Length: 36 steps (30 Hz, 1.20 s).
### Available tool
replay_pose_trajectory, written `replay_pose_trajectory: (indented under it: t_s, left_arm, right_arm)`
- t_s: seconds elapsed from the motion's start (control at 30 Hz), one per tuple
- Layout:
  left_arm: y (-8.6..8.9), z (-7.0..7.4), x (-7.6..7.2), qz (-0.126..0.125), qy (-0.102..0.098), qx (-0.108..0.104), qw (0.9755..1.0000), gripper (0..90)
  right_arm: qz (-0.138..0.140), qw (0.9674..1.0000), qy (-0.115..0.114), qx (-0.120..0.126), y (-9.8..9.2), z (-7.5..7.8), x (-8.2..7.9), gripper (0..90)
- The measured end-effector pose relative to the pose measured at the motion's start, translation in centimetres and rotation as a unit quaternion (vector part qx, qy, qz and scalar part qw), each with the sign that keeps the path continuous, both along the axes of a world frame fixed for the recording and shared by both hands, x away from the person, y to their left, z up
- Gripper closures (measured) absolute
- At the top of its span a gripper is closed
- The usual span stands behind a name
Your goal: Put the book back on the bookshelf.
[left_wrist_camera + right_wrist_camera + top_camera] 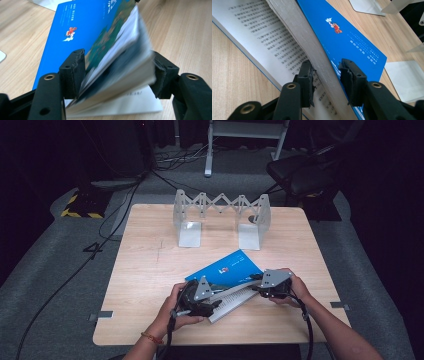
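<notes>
Blue-covered book [227, 270] lies partly open on the wooden table [150, 265], printed pages exposed below the lifted front block. Right gripper [327, 75] pinches the raised wad of pages and cover between its pads. Left gripper [117, 72] stands half spread; blurred, fanning pages sit between its fingers [73, 72], grip not evident.

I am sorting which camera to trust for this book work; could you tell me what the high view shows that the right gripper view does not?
High view alone: the whole table, the expanding metal book rack, both hands and the left gripper.

Right gripper view alone: readable printed lines on the open page, and a block of pages between the right gripper jaws.

Both: the blue-covered book lying partly open on the wood.
</notes>
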<state>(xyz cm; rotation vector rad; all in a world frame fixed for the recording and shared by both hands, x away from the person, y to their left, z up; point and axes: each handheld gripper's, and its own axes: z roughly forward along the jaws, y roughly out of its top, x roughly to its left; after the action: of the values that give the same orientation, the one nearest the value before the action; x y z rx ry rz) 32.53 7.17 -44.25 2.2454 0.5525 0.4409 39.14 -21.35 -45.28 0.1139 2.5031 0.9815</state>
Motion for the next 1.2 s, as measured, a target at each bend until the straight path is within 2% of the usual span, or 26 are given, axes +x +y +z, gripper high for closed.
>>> replay_pose_trajectory:
  t_s: [0.03, 0.1, 0.13, 0.17, 0.23, 0.33, 0.43, 0.5, 0.53, 0.57, 0.63, 0.67, 0.7, 0.73, 0.8, 0.87, 1.0, 1.07, 1.2]
  left_arm:
    - [-0.4, -0.1, 0.1, 0.01, -0.005, 0.011, 0.9999, 36.5]
    - [-0.8, -0.2, 0.4, 0.016, -0.01, 0.014, 0.9997, 37.8]
    - [-0.8, -0.3, 0.5, 0.022, -0.017, 0.017, 0.9995, 44.1]
    - [-0.7, -0.3, 0.6, 0.016, -0.022, 0.017, 0.9995, 54.4]
    - [-0.5, -0.3, 0.6, 0.01, -0.026, 0.022, 0.9994, 62.8]
    - [-0.3, -0.2, 0.7, -0.002, -0.035, 0.034, 0.9988, 66.7]
    - [0.2, -0.5, 1.0, -0.013, -0.027, 0.025, 0.9992, 68.1]
    - [0.6, -0.7, 1.2, -0.015, -0.016, 0.012, 0.9997, 68.6]
    - [0.8, -0.7, 1.3, -0.018, -0.013, 0.013, 0.9997, 68.6]
    - [1.1, -0.6, 1.4, -0.018, -0.013, 0.008, 0.9997, 68.6]
    - [1.6, -0.6, 1.5, -0.019, -0.011, 0.004, 0.9998, 68.5]
    - [1.9, -0.6, 1.6, -0.02, -0.009, 0.0, 0.9998, 68.4]
    - [2.2, -0.6, 1.7, -0.021, -0.007, -0.001, 0.9998, 68.4]
    - [2.3, -0.6, 1.8, -0.022, -0.005, -0.003, 0.9997, 68.2]
    - [2.6, -0.5, 1.9, -0.016, -0.001, -0.009, 0.9998, 67.3]
    - [2.8, -0.5, 2.0, -0.013, 0.0, -0.006, 0.9999, 66.4]
    - [3.3, -0.1, 1.8, -0.002, 0.01, 0.0, 0.9999, 59.1]
    - [3.3, 0.1, 1.5, 0.006, 0.007, 0.006, 0.9999, 54.0]
    - [2.3, 0.7, 0.5, 0.009, -0.012, 0.023, 0.9996, 46.7]
  right_arm:
    - [0.002, 1.0, -0.005, -0.006, 0.3, 0.2, -0.1, 64.8]
    - [0.006, 0.9999, -0.007, -0.014, 0.7, 0.4, -0.2, 65.6]
    - [0.008, 0.9998, -0.007, -0.017, 0.9, 0.4, -0.1, 65.8]
    - [0.01, 0.9997, -0.007, -0.019, 1.1, 0.4, -0.2, 65.8]
    - [0.011, 0.9996, -0.01, -0.023, 1.2, 0.4, -0.2, 65.8]
    - [0.011, 0.9997, -0.008, -0.019, 1.3, 0.2, -0.2, 65.1]
    - [0.011, 0.9999, -0.003, -0.007, 1.3, 0.1, -0.1, 61.1]
    - [0.007, 0.9998, 0.006, 0.018, 0.8, -0.3, 0.3, 54.6]
    - [0.0, 0.9995, 0.017, 0.028, 0.5, -0.5, 0.6, 52.4]
    - [-0.01, 0.9992, 0.024, 0.03, 0.2, -0.7, 0.9, 50.4]
    - [-0.026, 0.9991, 0.019, 0.029, -0.6, -1.1, 1.5, 48.9]
    - [-0.029, 0.9982, 0.031, 0.043, -1.1, -1.2, 1.9, 48.8]
    - [-0.023, 0.9971, 0.044, 0.057, -1.6, -1.3, 2.1, 50.3]
    - [-0.014, 0.9973, 0.039, 0.06, -1.7, -1.3, 2.2, 52.4]
    - [-0.008, 0.9976, 0.033, 0.06, -1.5, -1.3, 2.0, 55.1]
    - [-0.004, 0.9979, 0.029, 0.057, -1.4, -1.3, 2.0, 56.9]
    - [0.007, 0.9995, 0.005, 0.031, -0.5, -1.0, 1.0, 64.3]
    - [0.01, 0.9998, -0.007, 0.016, 0.1, -0.8, 0.4, 66.3]
    - [0.014, 0.9998, -0.015, 0.005, 0.7, -0.7, -0.2, 67.4]
